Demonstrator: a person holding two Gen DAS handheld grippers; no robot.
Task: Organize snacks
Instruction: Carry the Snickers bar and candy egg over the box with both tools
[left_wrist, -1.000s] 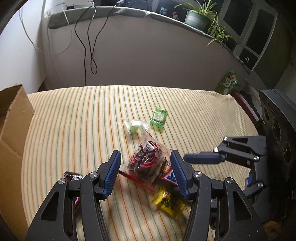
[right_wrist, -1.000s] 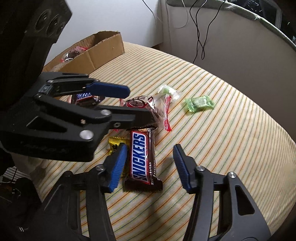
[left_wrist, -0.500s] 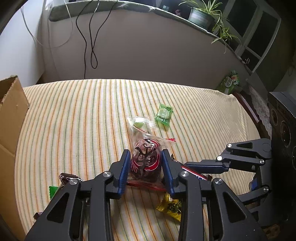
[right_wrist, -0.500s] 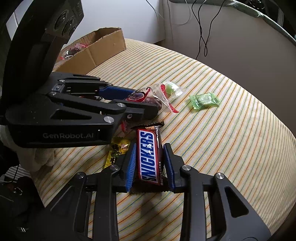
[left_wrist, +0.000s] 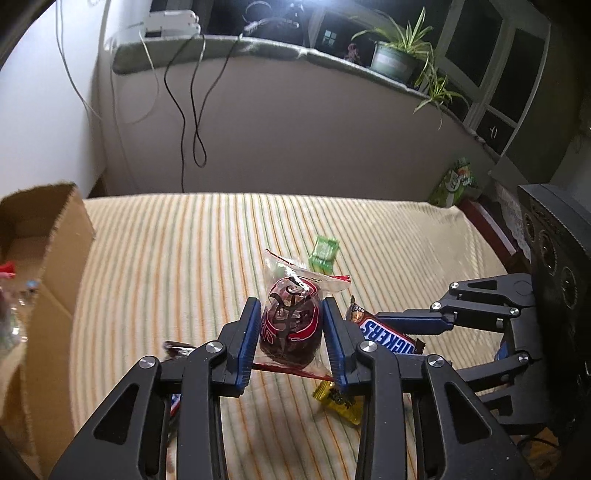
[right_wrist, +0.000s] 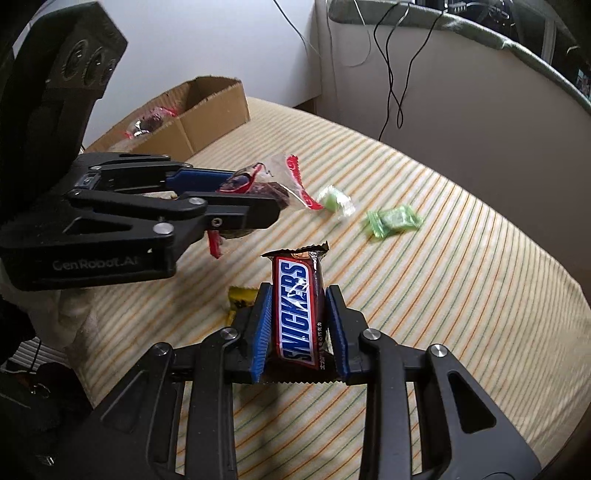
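Both pickups have just been completed. A second ago the left gripper (left_wrist: 291, 338) and right gripper (right_wrist: 298, 326) straddled their targets with jaws apart; half a second ago they had closed while low over the striped tabletop (left_wrist: 192, 258); now each is lifted clear. The left gripper is clamped on the dark red wrapped snack (left_wrist: 290, 326) in its clear packet, and the right gripper is clamped on the Snickers bar (right_wrist: 298, 310), held upright. So two snacks are ready to travel, most likely to the cardboard box (right_wrist: 210, 110) at the far left edge.

The left wrist view shows what remains beneath: the yellow candy (left_wrist: 338, 400) below the jaws, a dark wrapper (left_wrist: 177, 346) behind the left finger, and the green candy (left_wrist: 324, 250) farther off. It sees only one wall of the box. The right wrist view looks into the box, where something red and dark, probably another wrapped snack, already lies, and it shows the pale green candy (right_wrist: 334, 199) beside the green one, hidden in the other view.
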